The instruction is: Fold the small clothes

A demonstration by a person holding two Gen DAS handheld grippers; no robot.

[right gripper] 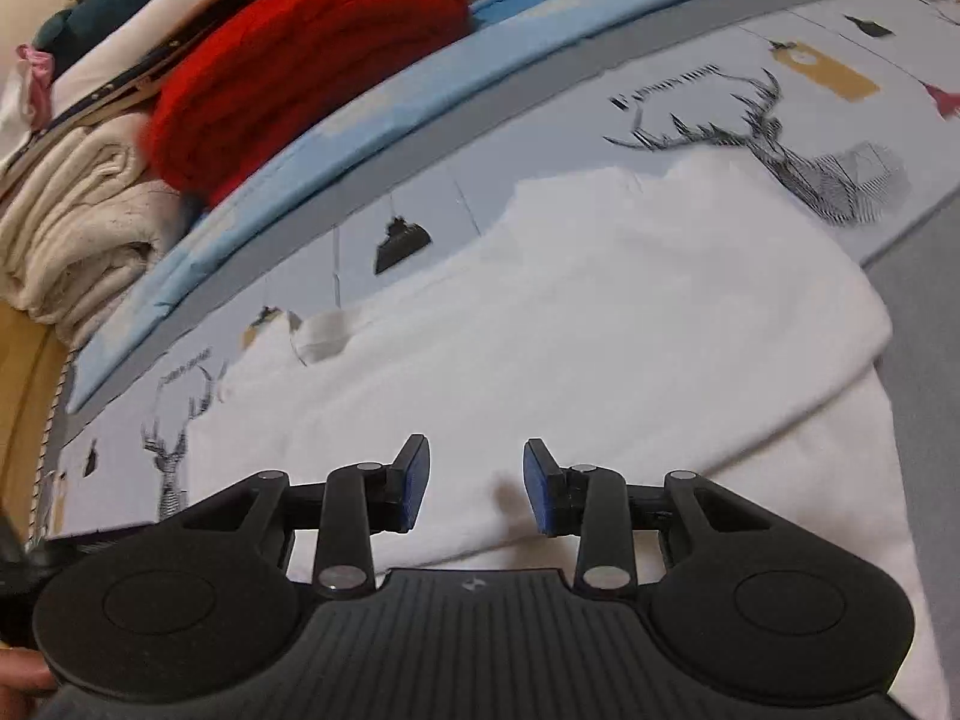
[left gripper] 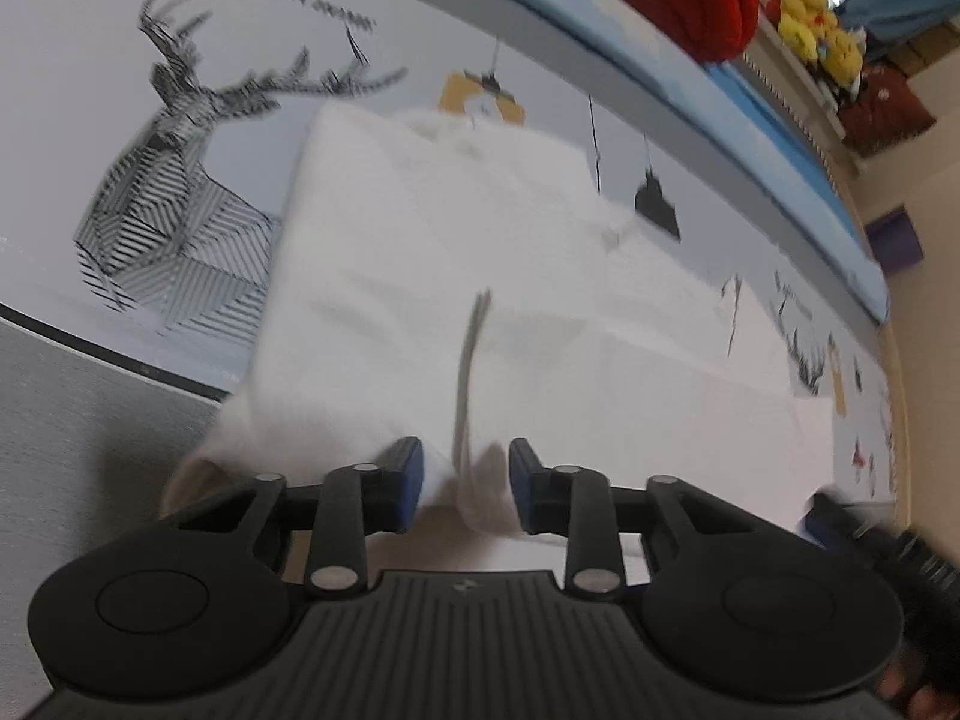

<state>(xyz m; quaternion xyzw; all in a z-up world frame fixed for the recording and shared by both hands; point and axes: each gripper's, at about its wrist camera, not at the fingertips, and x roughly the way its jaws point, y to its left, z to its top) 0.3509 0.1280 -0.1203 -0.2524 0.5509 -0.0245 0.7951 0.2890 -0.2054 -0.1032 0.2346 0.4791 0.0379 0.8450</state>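
Observation:
A white garment lies spread on a bed sheet printed with deer. It also shows in the right wrist view, partly folded over itself on the right. My left gripper has its blue pads apart, with a bunched fold of the white cloth standing between them. My right gripper is open just above the garment's near edge, with only flat cloth in the gap. The right gripper also shows at the lower right of the left wrist view, blurred.
A red knitted blanket and a cream folded blanket are stacked behind a light blue pad at the bed's far edge. Yellow plush toys sit on a shelf. A grey surface borders the sheet.

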